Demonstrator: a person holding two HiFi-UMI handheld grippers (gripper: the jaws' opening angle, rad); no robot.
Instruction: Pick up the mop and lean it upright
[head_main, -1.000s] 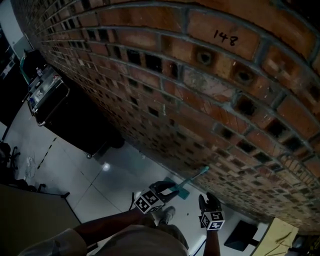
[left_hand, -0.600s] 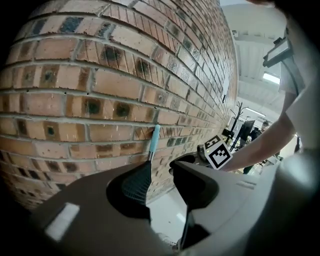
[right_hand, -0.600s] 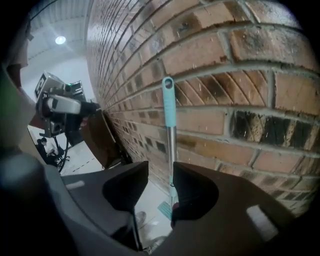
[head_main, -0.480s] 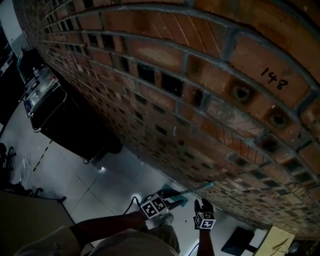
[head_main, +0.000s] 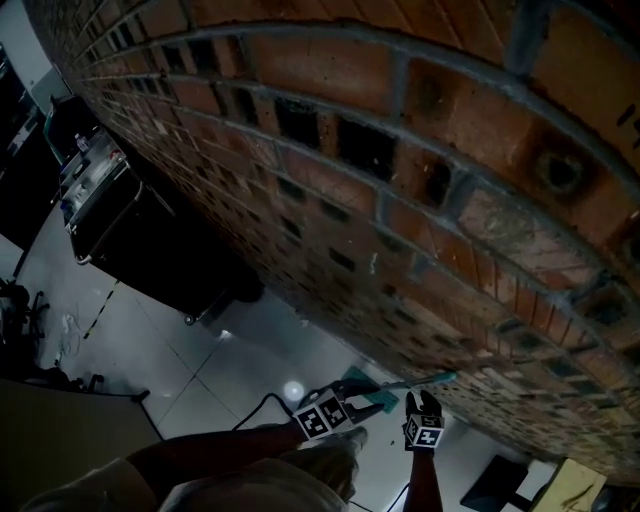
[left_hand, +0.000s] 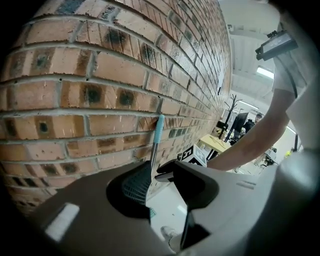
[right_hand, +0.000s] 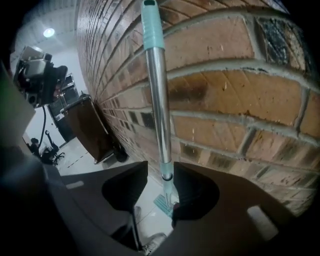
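Note:
The mop stands on end against the brick wall (head_main: 400, 200). Its silver pole (right_hand: 159, 100) ends in a teal grip (head_main: 440, 379) that touches the bricks, and its teal head (head_main: 375, 400) rests on the floor. My right gripper (right_hand: 159, 180) is open around the pole: the pole lies close against the right jaw, and a gap shows on the left side. My left gripper (left_hand: 156, 181) is open too, with the pole (left_hand: 154, 150) running just beside its left ribbed pad (left_hand: 137, 185). In the head view both grippers, left (head_main: 345, 395) and right (head_main: 422, 405), sit low beside the mop.
A black cart with a metal frame (head_main: 110, 200) stands against the wall at the left. Cables lie on the pale tiled floor (head_main: 190, 350). A yellow table (head_main: 570, 485) and a dark flat object (head_main: 490, 485) are at the lower right. My shoe (head_main: 345, 440) is near the mop head.
The head view has swung closer to the wall, so grippers and mop sit lower and further right in it. The mop stays against the bricks, and both grippers remain beside it.

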